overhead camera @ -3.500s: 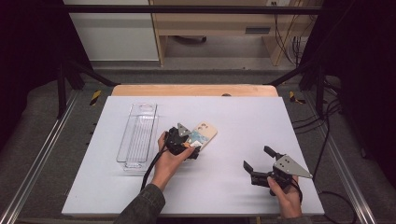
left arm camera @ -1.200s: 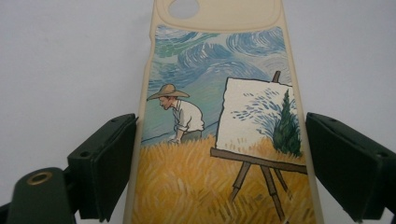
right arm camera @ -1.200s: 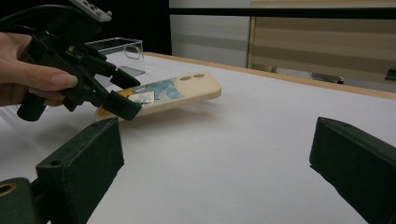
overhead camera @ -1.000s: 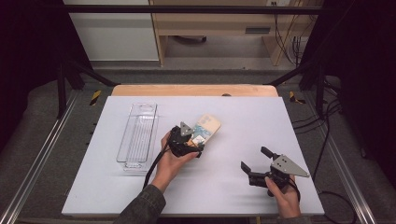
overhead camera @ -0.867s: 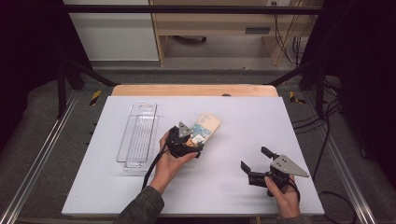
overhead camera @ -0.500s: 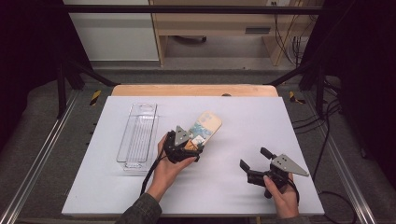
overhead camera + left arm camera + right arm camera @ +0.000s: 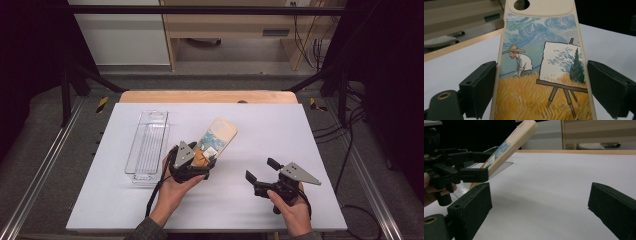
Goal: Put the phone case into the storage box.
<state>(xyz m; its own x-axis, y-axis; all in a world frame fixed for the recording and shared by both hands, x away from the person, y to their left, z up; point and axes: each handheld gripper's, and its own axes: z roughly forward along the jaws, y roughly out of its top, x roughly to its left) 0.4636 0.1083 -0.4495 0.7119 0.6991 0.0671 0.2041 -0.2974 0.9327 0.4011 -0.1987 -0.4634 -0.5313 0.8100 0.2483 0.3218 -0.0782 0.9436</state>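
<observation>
Phone case (image 7: 216,141) clamped in left gripper (image 7: 200,159), frame centre.
Tilted up off white table (image 7: 300,130); right gripper (image 7: 260,172), lower right, spread wide, grasping nothing.

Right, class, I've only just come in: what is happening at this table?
A person works at a white table with a gripper in each hand. The left gripper clamps a phone case printed with a painter at an easel, its far end tilted up off the table. The right gripper waits open, low over the table, holding nothing. A clear plastic tray lies to the left, apparently empty.
</observation>
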